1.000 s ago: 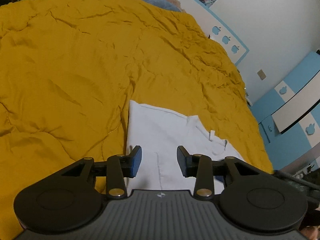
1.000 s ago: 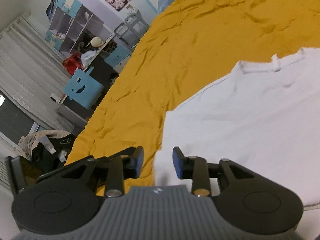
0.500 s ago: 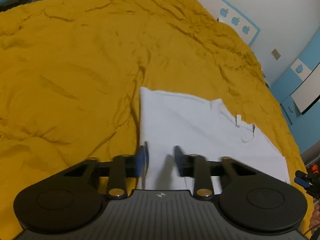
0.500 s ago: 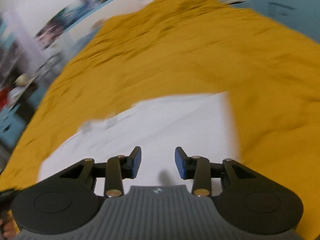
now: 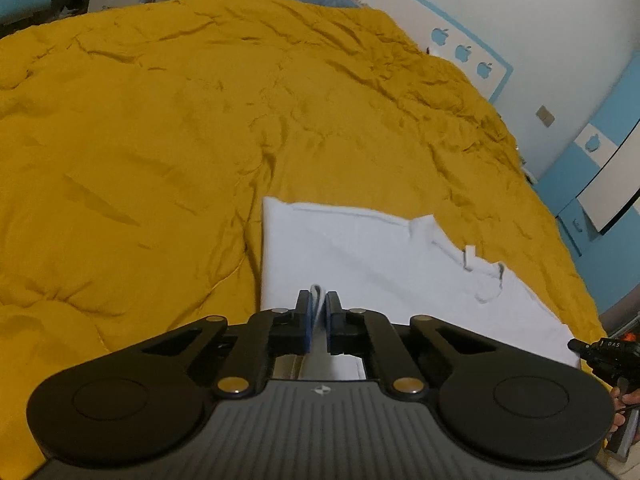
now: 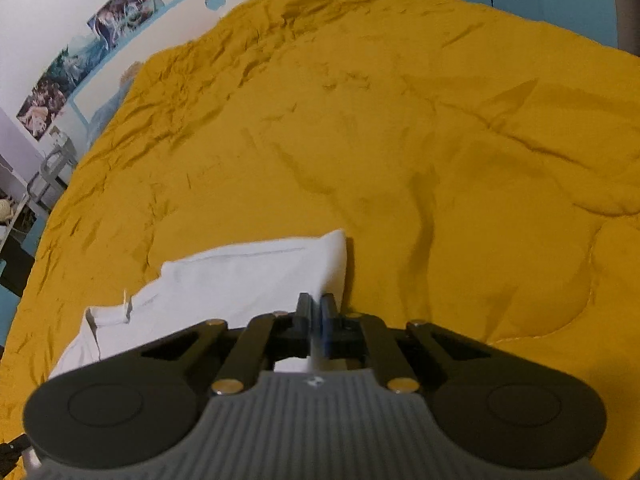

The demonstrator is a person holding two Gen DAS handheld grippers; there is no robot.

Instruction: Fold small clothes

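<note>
**Both grippers pinch the shirt's near edge**

Left wrist: on a mustard duvet (image 5: pixel 160 140), the left gripper (image 5: pixel 318 306) is clamped on the white T-shirt (image 5: pixel 360 256).

Right wrist: the right gripper (image 6: pixel 316 312) pinches its near right edge; uneven lifting could skew the fold.

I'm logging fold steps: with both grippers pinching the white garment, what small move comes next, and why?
Probably lift both edges together: the left gripper and right gripper are shut on the white garment, which lies flat on the yellow quilt.
</note>
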